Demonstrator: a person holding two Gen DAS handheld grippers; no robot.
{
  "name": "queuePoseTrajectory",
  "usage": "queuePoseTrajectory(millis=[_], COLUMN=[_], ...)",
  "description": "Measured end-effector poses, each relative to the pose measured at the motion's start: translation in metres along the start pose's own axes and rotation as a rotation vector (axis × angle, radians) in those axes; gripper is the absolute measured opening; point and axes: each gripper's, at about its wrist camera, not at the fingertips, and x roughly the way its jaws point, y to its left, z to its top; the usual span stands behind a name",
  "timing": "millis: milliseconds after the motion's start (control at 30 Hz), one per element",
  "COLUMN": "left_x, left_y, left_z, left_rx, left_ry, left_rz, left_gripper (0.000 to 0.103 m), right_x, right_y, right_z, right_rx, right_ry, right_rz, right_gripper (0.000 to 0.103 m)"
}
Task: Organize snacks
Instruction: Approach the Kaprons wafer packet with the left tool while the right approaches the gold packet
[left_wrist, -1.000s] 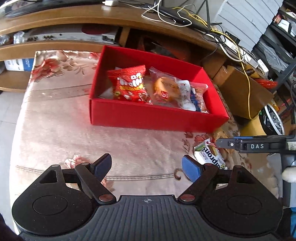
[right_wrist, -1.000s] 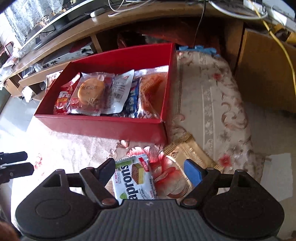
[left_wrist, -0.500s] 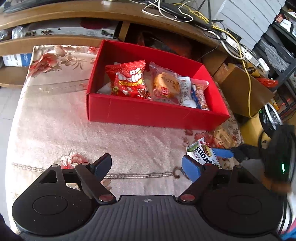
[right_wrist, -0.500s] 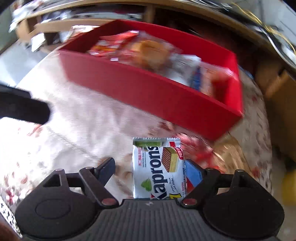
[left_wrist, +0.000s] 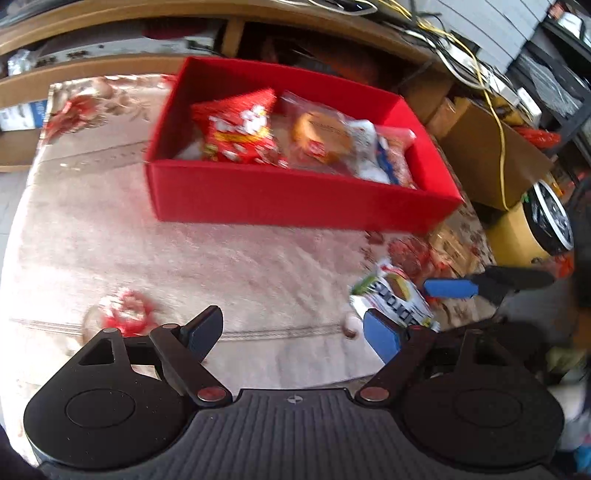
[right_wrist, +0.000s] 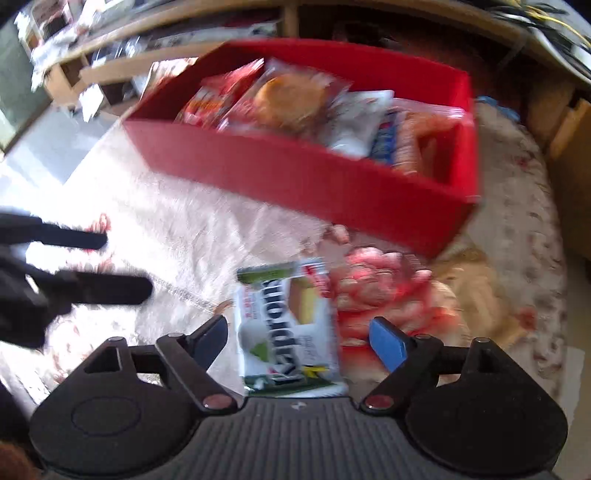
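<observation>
A red box (left_wrist: 295, 199) holds several snack packs, among them a red bag (left_wrist: 236, 129) and a round cake pack (left_wrist: 321, 134); the box also shows in the right wrist view (right_wrist: 303, 173). A white and green Kaprons wafer pack (right_wrist: 288, 325) lies on the flowered cloth between the fingers of my right gripper (right_wrist: 297, 336), which stands open around it. In the left wrist view the pack (left_wrist: 391, 299) lies at the right, by the right gripper's blue pad (left_wrist: 448, 288). My left gripper (left_wrist: 291, 332) is open and empty over the cloth.
A gold snack pack (right_wrist: 476, 291) lies on the cloth right of the wafer pack. A wooden TV stand (left_wrist: 110, 14) with cables runs behind the box. Cardboard boxes (left_wrist: 495, 155) and a round tin (left_wrist: 543, 221) stand at the right.
My right gripper has opened wider around the wafer pack, which now lies loose between the fingers. The views have shifted slightly and are blurred by motion. My left gripper stays open.
</observation>
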Motion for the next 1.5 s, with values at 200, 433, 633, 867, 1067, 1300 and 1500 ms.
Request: queuePoseTrajectory(millis=[200,433,633,867,1067,1300,1500], left_x=[0.024,0.057,0.07,0.07,0.06,0.038,0.039], left_y=[-0.027,-0.077,-0.084,-0.104,-0.093,-0.065,-0.06], left_z=[0.0,0.001,0.004,-0.007,-0.013,-0.032,-0.031], left_rx=[-0.097,-0.174,-0.236,-0.076,-0.038,0.026,0.044], left_ry=[0.038,0.032,0.018,0.016,0.031,0.048,0.027], left_rz=[-0.094,-0.071,0.039,0.137,0.137,0.135,0.113], left_gripper=[0.087,0.088,0.089,0.08,0.066,0.065,0.072], right_x=[-0.026,0.001,0.022,0.002,-0.007,-0.014,-0.006], right_y=[-0.062,-0.103,-0.101,-0.102,-0.093,-0.075,-0.067], right_z=[0.012,0.021,0.017,-0.005,-0.017,-0.036,-0.023], right_rx=[0.045,-0.011,-0.066,-0.049,-0.031,-0.03,-0.009], right_ry=[-0.063,0.001,0.008,-0.009,0.008,0.024,0.022], right_rz=[-0.107,-0.105,-0.085,-0.101,-0.086,-0.068,-0.134], right_gripper=[0.083,0.083,0.085,0.057,0.046,0.045,0.049])
